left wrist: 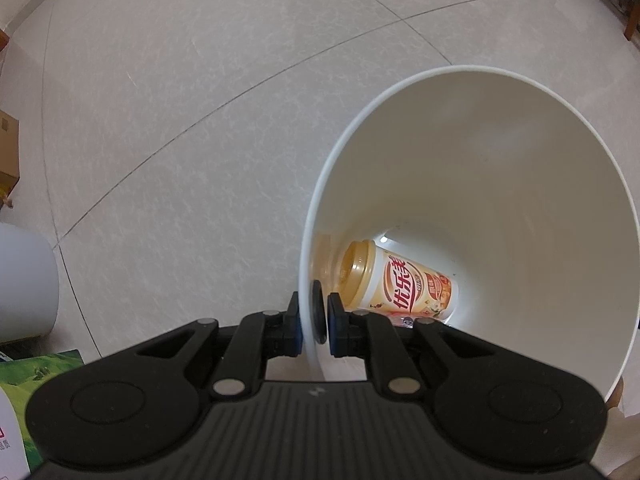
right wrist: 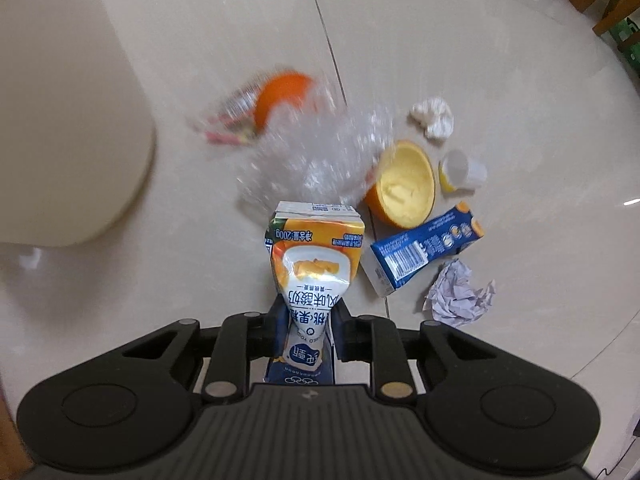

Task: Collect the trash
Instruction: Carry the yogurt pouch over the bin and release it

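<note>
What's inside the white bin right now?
In the white bin, a milk-tea cup with a tan lid lies on its side at the bottom. A red scrap shows beneath it. The left gripper, clamped on the rim, hides the near floor.

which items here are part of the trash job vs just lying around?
Job:
white bin
cup in bin
yogurt carton in right gripper
blue box
orange peel
crumpled paper
tissue

Lying about:
cardboard box
green booklet

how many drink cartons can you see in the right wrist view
2: an orange yogurt carton squeezed in the right gripper, and a blue carton lying on the floor beside it. Others may hide under the plastic.
</note>
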A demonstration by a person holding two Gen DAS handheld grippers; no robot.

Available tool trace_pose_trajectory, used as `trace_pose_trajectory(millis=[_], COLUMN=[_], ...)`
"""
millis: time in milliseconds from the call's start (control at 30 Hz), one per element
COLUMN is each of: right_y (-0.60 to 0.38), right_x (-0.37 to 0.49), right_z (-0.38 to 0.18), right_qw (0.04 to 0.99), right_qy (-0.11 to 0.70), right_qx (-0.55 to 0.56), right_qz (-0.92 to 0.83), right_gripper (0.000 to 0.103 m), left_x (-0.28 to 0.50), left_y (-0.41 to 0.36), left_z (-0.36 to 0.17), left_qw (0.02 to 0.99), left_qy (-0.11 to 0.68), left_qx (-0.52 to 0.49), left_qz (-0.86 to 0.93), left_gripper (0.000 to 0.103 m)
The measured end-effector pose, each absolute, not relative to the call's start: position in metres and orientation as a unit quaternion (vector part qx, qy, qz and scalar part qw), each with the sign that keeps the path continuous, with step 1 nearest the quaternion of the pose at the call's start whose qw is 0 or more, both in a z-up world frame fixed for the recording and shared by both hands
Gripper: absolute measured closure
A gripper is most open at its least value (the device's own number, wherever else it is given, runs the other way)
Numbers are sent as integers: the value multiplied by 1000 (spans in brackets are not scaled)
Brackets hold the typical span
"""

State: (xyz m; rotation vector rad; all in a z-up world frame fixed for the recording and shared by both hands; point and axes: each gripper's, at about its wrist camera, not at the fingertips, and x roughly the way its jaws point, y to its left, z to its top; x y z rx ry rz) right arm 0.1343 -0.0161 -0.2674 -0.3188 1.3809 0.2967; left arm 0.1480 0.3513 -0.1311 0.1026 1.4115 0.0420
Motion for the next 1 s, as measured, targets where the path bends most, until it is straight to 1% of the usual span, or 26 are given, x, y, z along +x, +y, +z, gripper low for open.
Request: trace_pose_trajectory(millis=[200, 333, 533, 667, 733, 767, 800, 833, 867, 900, 933, 1000], right_y=[0, 18, 60, 92, 108, 114, 120, 126, 130, 132, 133, 131], right_x=[125, 119, 115, 115, 115, 114, 113, 110, 108, 105, 104, 105], right_z=[-206, -153, -75, -43, -36, -34, -33, -31, -30, -29, -28, -30], right_qw=[763, 774, 792, 799, 798, 800, 802, 804, 808, 811, 813, 810], right_qy=[610, 589, 539, 508, 499, 491, 482, 474, 466, 460, 455, 460], right_qx=[-137, -136, -135, -138, -137, -140, -147, -155, -159, -158, -154, -153], right_qz=[163, 192, 252, 291, 310, 317, 321, 324, 325, 326, 329, 329], right_gripper=[77, 77, 77, 77, 74, 71, 60, 40, 30, 17, 13, 13], left_x=[148, 148, 148, 147, 148, 148, 148, 149, 149, 149, 149, 148], left_y=[349, 352, 354, 354, 355, 355, 355, 355, 355, 355, 355, 355], left_z=[-132, -132, -131, -132, -133, -134, -134, -134, -133, -133, -133, -133], left_qw=[760, 759, 758, 759, 759, 759, 758, 758, 758, 758, 758, 758], left_qy=[648, 650, 651, 650, 650, 650, 651, 651, 652, 651, 651, 651], left_qx=[48, 34, 28, 31, 28, 29, 30, 29, 30, 31, 31, 33], left_qz=[22, 22, 21, 22, 24, 24, 24, 24, 24, 23, 22, 23], left_gripper=[93, 93, 93, 93, 93, 93, 93, 93, 93, 93, 93, 93])
